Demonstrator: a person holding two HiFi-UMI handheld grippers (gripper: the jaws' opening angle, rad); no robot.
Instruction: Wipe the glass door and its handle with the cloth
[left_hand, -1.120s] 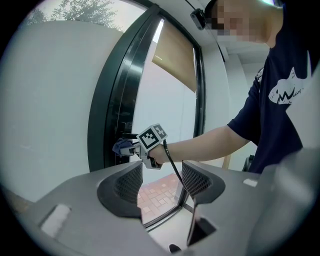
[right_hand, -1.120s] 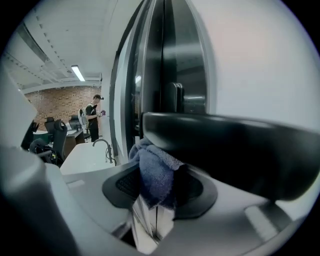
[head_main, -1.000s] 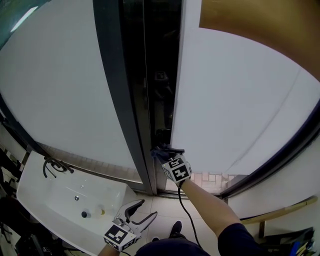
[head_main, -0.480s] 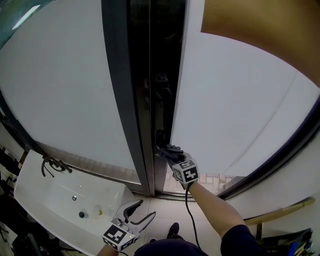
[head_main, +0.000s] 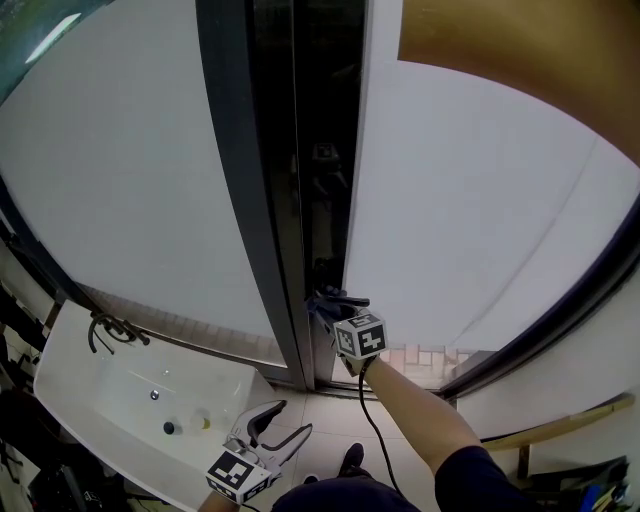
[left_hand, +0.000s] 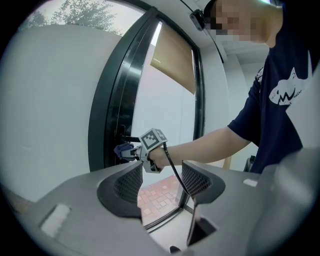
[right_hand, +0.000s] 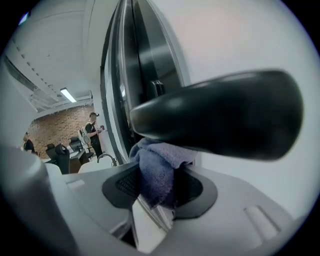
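My right gripper (head_main: 330, 305) is shut on a blue-grey cloth (head_main: 320, 302) and holds it against the black door handle (head_main: 345, 298), at the edge of the frosted glass door (head_main: 480, 210). In the right gripper view the cloth (right_hand: 156, 170) bunches between the jaws just under the thick black handle (right_hand: 225, 112). My left gripper (head_main: 276, 424) hangs low near the person's body, open and holding nothing. The left gripper view looks past its own open jaws (left_hand: 160, 181) to the right gripper (left_hand: 134, 151) and the cloth (left_hand: 122, 149) at the handle.
A dark door frame (head_main: 245, 200) runs upward left of the handle. At lower left stands a white sink (head_main: 110, 385) with a black tap (head_main: 105, 332). A tan blind (head_main: 540, 45) covers the glass's top right. Reflected people and chairs (right_hand: 60, 147) show in the right gripper view.
My right gripper slid the cloth a little right along the handle, then came back left to about where it began. The left gripper has barely moved.
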